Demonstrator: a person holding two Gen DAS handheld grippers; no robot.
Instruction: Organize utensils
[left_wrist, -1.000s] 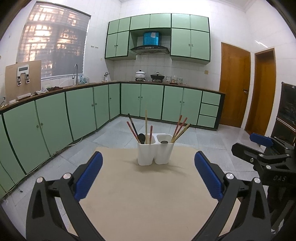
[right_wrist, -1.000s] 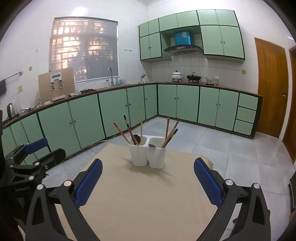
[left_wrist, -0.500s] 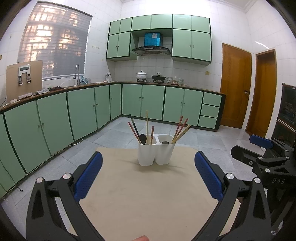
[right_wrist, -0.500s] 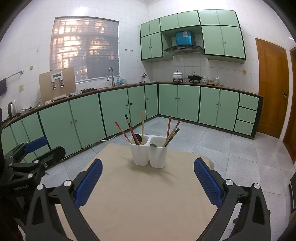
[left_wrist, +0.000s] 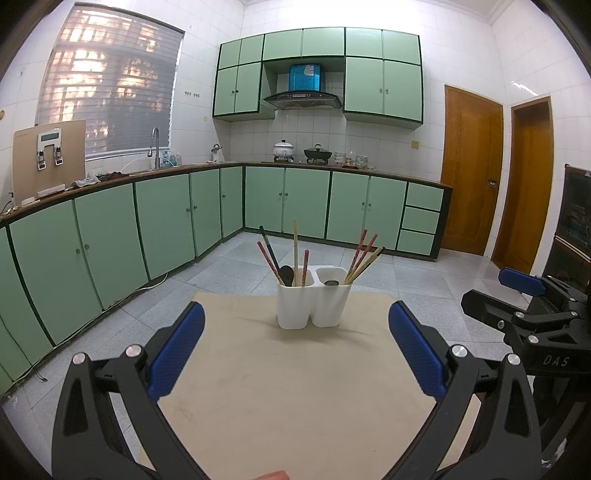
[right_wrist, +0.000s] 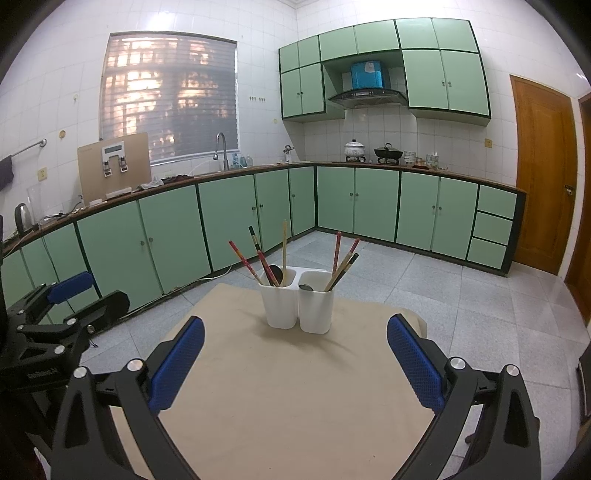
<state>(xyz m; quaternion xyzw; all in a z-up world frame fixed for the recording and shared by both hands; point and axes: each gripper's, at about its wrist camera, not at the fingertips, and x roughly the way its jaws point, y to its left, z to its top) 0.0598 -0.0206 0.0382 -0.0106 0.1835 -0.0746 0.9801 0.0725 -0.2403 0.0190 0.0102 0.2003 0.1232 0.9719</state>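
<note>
Both tools, left tool (left_wrist: 295, 345) and right tool (right_wrist: 295, 350), are held wide apart, empty, low in frame. Mid-frame on the surface (left_wrist: 295, 387), the utensil holder (left_wrist: 314, 304) could be tipped if leaning chopsticks (left_wrist: 364, 254) are snagged.

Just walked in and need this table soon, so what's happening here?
A person holds a two-finger gripper in each hand, sorting utensils. Both the left gripper and the right gripper hang open and empty above the beige table, short of the white two-compartment holder. Chopsticks and spoons already stand in both compartments. Nothing is being gripped right now.
</note>
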